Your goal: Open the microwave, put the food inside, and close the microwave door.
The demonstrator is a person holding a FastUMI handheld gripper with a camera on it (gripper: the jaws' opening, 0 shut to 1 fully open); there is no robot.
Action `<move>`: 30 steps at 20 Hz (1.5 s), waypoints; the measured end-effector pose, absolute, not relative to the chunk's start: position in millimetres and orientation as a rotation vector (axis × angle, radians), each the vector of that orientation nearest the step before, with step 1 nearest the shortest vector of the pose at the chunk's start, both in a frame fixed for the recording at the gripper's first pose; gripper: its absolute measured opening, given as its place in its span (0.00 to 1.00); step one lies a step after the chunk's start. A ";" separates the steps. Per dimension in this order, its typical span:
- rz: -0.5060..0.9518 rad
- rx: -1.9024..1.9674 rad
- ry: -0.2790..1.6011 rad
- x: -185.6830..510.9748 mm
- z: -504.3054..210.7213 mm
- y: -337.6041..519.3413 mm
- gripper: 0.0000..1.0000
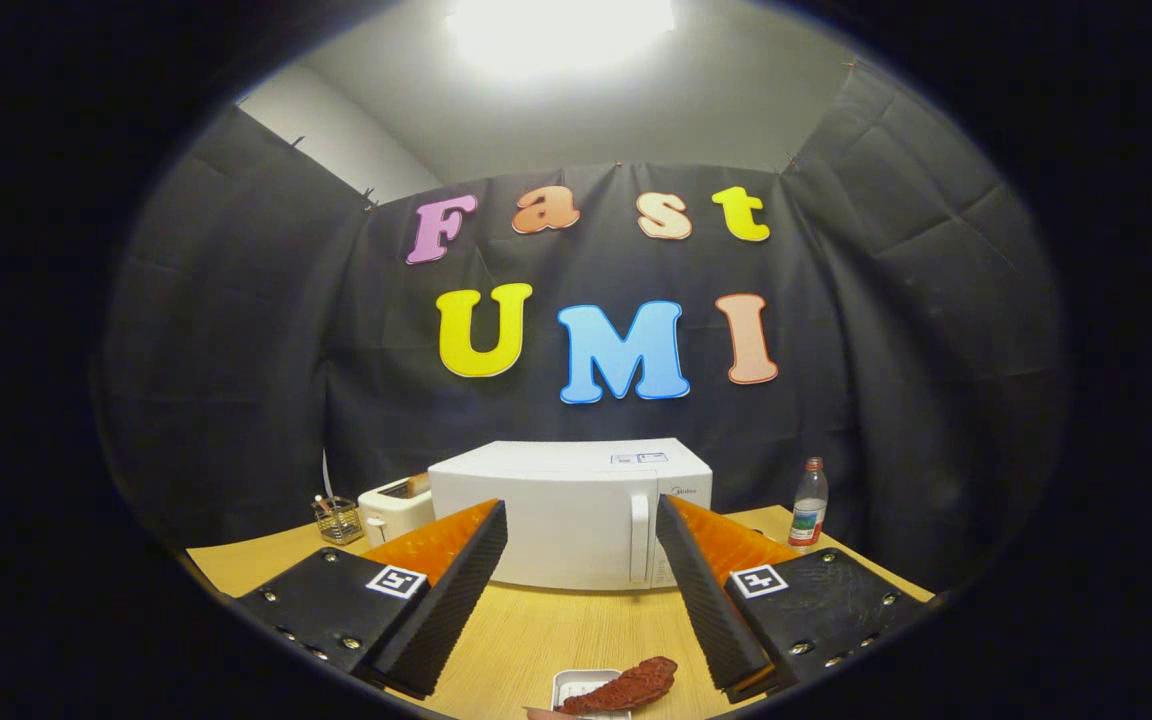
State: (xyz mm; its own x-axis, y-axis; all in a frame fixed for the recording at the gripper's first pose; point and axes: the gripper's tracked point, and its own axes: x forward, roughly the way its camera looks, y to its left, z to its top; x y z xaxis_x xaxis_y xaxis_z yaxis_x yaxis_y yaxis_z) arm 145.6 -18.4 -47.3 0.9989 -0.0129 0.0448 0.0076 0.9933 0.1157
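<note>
The gripper [581, 520] had its jaws apart, empty, above the food [626, 688]; the closed microwave [561, 515] stood near the table's [536, 630] far edge.

This is a recording booth dressed up as a small kitchen corner, not a real home kitchen. Black cloth hangs as the wall at twelve o'clock and wraps round to nine and three, pinned along its top edge, with a plain pale ceiling and one bright lamp above it. A light wooden table [536, 630] carries kitchen goods: a white microwave [569, 514] with its door closed at the middle, a white toaster [394, 507] just beside it toward nine o'clock, a small wire basket [338, 519] further that way, and a plastic bottle [809, 503] toward three o'clock.
</note>
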 end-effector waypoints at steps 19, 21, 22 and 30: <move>-0.116 0.140 0.147 349.7 -175.5 -60.8 0.95; -0.124 0.134 0.170 358.8 -187.7 -64.2 0.83; -0.113 0.130 0.178 363.1 -192.9 -61.7 0.83; -0.171 0.124 0.219 373.1 -206.9 -75.6 0.46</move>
State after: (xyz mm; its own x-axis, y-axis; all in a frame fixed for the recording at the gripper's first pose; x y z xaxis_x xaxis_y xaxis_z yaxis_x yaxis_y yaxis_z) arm 373.1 -75.6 -206.9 0.9617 -0.1551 -0.2259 0.1820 0.9779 0.1033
